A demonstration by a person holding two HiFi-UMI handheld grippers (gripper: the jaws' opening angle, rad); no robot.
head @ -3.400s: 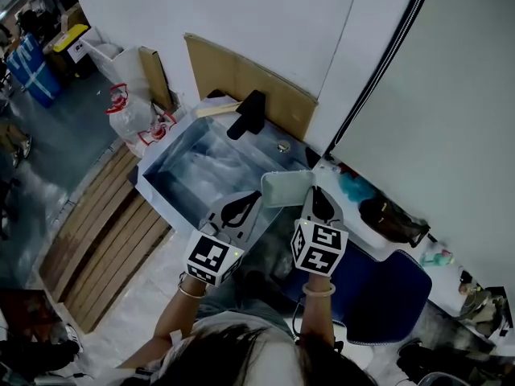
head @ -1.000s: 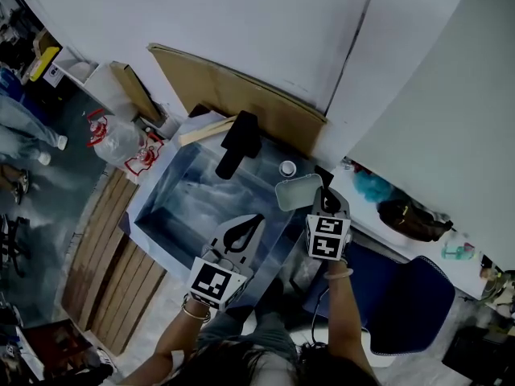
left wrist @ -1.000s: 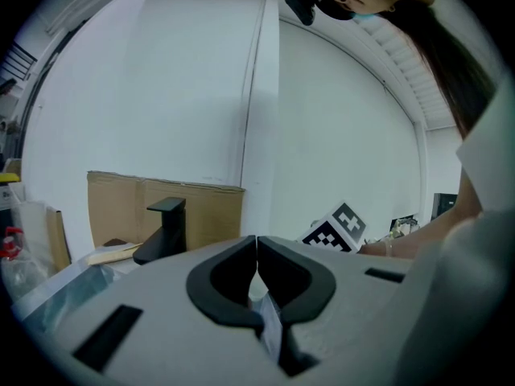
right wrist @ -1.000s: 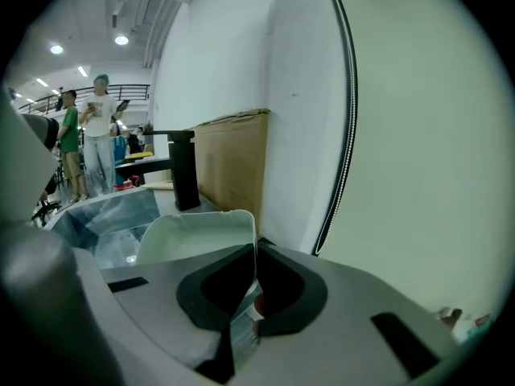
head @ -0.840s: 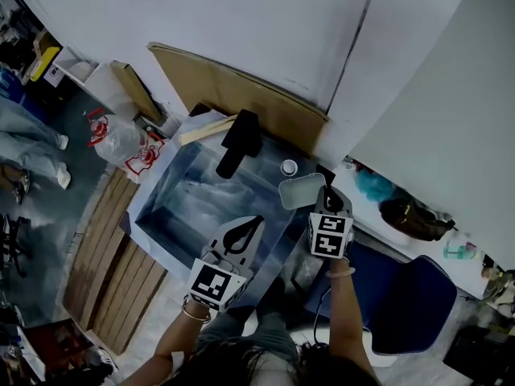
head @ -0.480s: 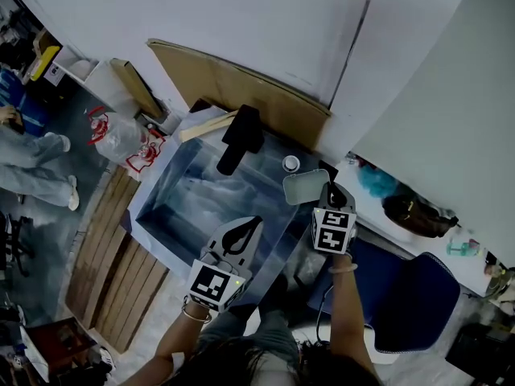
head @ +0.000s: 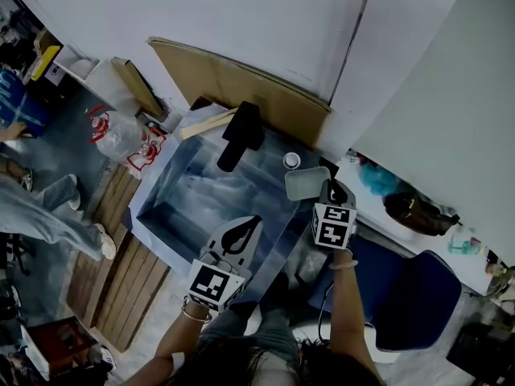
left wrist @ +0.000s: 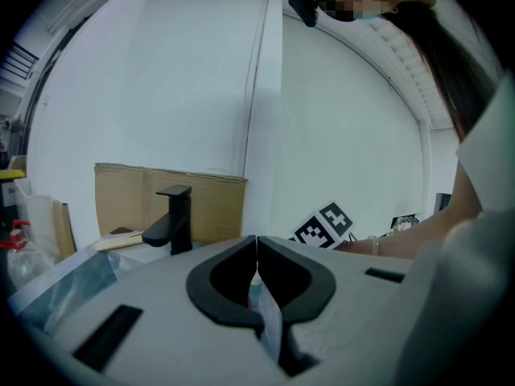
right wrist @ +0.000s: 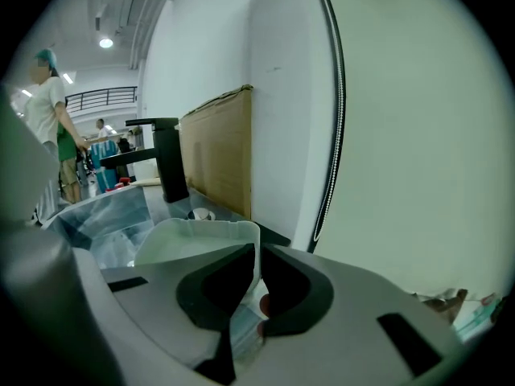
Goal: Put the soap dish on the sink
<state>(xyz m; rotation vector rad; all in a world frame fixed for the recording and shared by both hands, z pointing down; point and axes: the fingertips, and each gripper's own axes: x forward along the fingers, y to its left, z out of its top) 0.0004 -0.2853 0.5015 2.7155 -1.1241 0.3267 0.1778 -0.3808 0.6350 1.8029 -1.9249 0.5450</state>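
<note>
Over the back-right corner of the sink our right gripper clamps the soap dish by its rim, dish lying at ten o'clock from the jaws; our left gripper hangs closed, empty, farther off.

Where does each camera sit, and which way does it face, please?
Head view: on the person's head, looking steeply down at the sink, both forearms, left hand-held gripper and right hand-held gripper.
Left gripper view: rides that hand-held gripper, facing the faucet beyond shut jaws.
Right gripper view: rides that hand-held gripper, facing the wall over the clamped soap dish.
Shared: all three show the faucet.
</note>
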